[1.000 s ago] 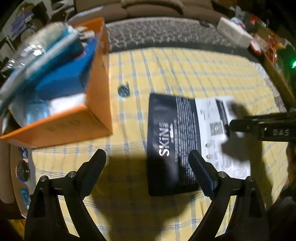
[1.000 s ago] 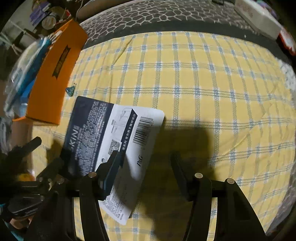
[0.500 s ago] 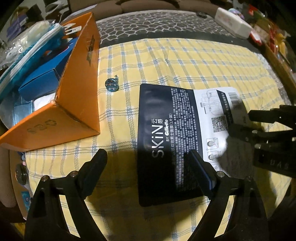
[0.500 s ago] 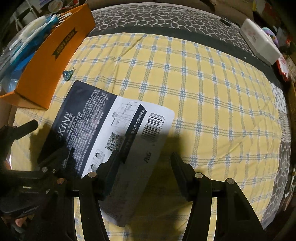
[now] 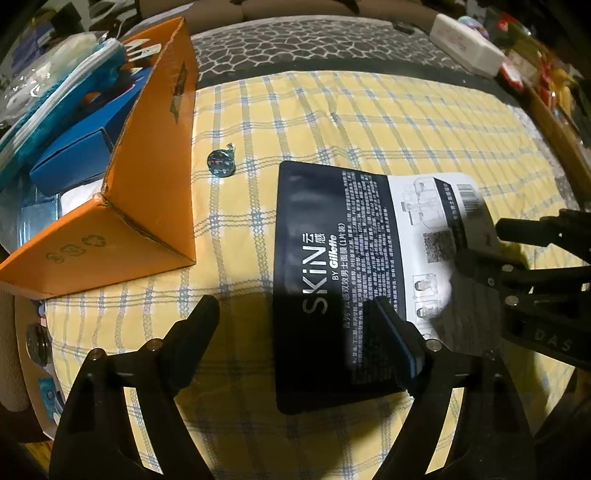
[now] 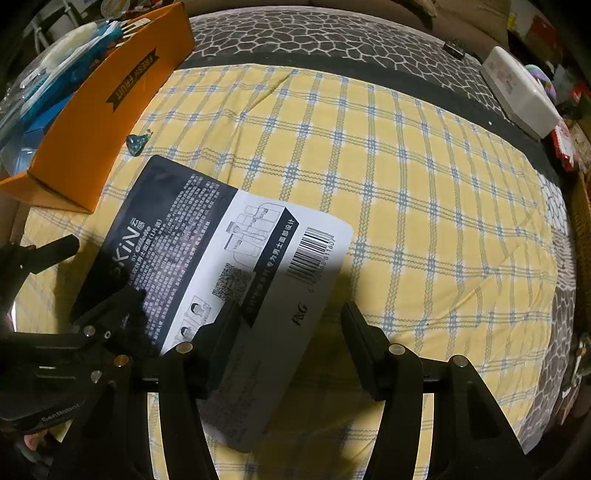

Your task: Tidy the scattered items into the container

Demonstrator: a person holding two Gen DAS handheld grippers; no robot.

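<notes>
A flat black-and-white SKiN face-mask packet point(image 5: 354, 258) lies on the yellow checked cloth point(image 5: 332, 122); it also shows in the right wrist view point(image 6: 207, 258). My left gripper point(image 5: 295, 325) is open, low over the packet's black near end. My right gripper point(image 6: 291, 328) is open over the packet's white end, its left finger above the packet. An orange cardboard box point(image 5: 147, 177) stands at the left, holding a blue box, a teal pouch and other items. It also shows in the right wrist view point(image 6: 92, 122). A small blue-green wrapped sweet point(image 5: 221, 161) lies beside the box.
A white rectangular case point(image 6: 521, 92) sits at the far right on the dark patterned cover point(image 6: 332, 33). Clutter lines the right edge. Small items lie on the floor at the left below the cloth edge.
Both grippers have drawn back and lifted a little, so the packet and box look further off. The packet, box and sweet have not moved.
</notes>
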